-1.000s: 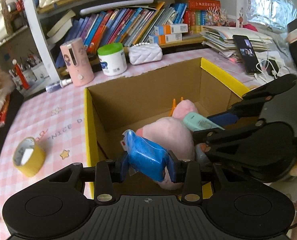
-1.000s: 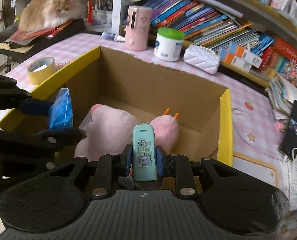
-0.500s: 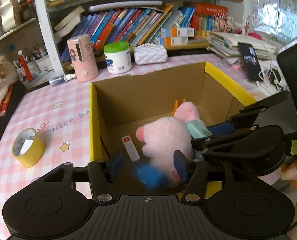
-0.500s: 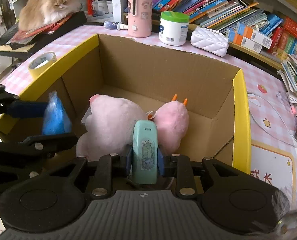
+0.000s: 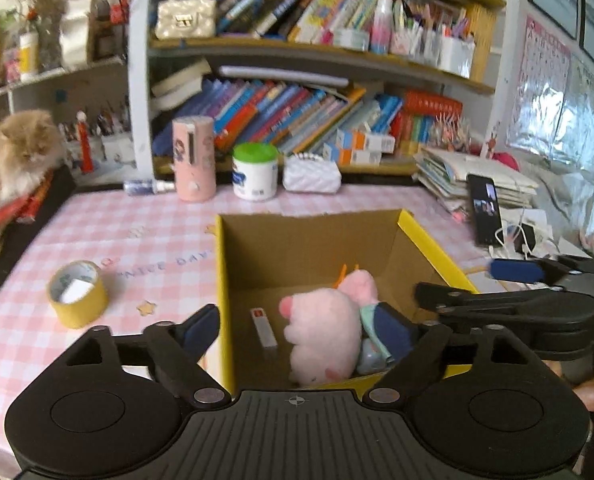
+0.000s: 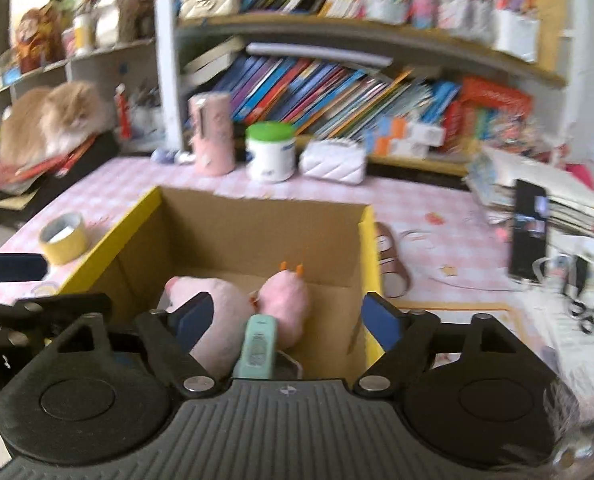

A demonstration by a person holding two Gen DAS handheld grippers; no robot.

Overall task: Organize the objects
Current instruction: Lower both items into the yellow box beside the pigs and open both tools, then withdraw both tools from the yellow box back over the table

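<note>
An open cardboard box with yellow rims (image 5: pixel 433 246) (image 6: pixel 233 236) stands on the pink checked table. Inside lie a pink plush toy (image 5: pixel 323 330) (image 6: pixel 217 312), a small white stick (image 5: pixel 264 327) and a mint green stapler-like item (image 6: pixel 259 346) (image 5: pixel 371 322). My left gripper (image 5: pixel 297 330) is open and empty above the box's near edge. My right gripper (image 6: pixel 285 318) is open and empty above the box; the green item lies loose between its fingers, resting in the box. The blue packet is hidden.
A yellow tape roll (image 5: pixel 77 294) (image 6: pixel 63 238) sits left of the box. A pink cylinder (image 5: pixel 193 158), a green-lidded jar (image 5: pixel 255 171) and a white purse (image 5: pixel 312 172) stand behind it. A phone (image 5: pixel 485 208) and stacked papers are at right. A cat (image 5: pixel 13 152) sits far left.
Both grippers opened and pulled back and up. The left let the blue packet drop into the box; the right let go of the green item, which now rests in the box.
</note>
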